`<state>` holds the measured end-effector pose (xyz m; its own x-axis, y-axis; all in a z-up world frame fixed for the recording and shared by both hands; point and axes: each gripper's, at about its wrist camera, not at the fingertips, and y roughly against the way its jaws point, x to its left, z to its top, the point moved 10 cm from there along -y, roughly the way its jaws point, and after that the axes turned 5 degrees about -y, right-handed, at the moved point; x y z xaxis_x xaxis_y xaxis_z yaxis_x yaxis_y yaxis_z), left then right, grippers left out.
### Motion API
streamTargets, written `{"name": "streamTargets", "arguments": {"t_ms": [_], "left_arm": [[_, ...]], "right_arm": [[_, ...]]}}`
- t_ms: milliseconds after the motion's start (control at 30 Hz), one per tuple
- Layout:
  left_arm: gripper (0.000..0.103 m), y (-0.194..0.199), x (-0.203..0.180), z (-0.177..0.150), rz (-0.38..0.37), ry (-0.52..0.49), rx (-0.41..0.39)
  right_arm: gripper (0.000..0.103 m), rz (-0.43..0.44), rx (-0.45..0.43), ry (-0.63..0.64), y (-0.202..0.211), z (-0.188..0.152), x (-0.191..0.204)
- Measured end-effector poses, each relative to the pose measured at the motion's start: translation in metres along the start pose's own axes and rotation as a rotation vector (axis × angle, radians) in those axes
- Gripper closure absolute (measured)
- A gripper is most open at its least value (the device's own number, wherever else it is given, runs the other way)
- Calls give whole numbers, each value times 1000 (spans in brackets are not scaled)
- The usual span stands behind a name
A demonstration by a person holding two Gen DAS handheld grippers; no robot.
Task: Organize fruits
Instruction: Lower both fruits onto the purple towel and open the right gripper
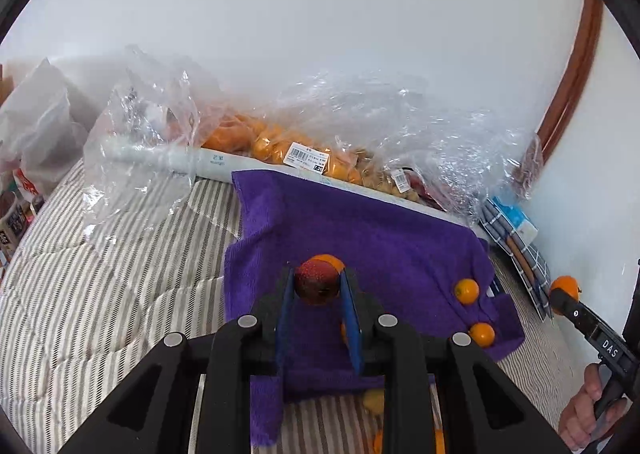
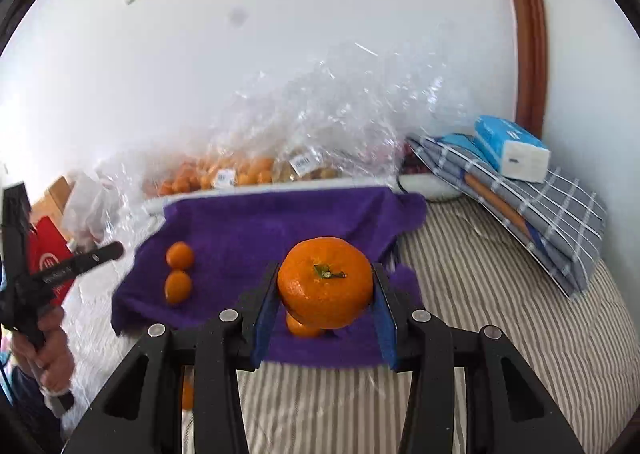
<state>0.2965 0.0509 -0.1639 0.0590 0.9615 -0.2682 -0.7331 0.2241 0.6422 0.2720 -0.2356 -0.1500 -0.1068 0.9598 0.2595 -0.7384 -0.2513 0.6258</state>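
A round orange mandarin with a short green stem sits clamped between the blue-padded jaws of the right gripper, raised above a purple terry towel. It is squat rather than long, its flattened axis running through the stem, and the stem end faces the right wrist camera.

The left gripper pinches a small dark red, roundish fruit between its blue pads, also over the towel; which way that fruit points I cannot tell.

Two small orange kumquat-like fruits lie on the towel just beside each other. The towel is spread on a grey-and-white striped quilt. Behind it, crinkled clear plastic bags of orange fruit rest against the white wall.
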Motion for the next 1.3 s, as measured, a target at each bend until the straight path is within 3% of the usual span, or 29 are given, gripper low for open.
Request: {"name": "streamTargets", "arguments": {"t_ms": [133,300,633,900,1033,1133,1300], "left_arm": [[80,-17,2,-3,13,-6,13],[80,-29,5,-16,39,-50,29],[80,-40,-6,-27,7,-63,71],[80,-44,-3,-31,13,-35,95],[80,-48,-4,-34,9,-34,98],[80,-47,-8,-33,11,-59,91],[62,-42,-10,-30,-13,-48,67]], "right_arm": [[60,-36,34,28,-32,7,-4],[60,-34,133,-12,-71,-20,-18],[60,-62,207,-17,-93,-35,-24],[57,-68,148,-6,-82,-25,-24],[43,-61,100,2,-71,-22,-22],[42,-86,62,18,-64,-19,-23],[42,-110,-4,3,-50,-9,-22]]}}
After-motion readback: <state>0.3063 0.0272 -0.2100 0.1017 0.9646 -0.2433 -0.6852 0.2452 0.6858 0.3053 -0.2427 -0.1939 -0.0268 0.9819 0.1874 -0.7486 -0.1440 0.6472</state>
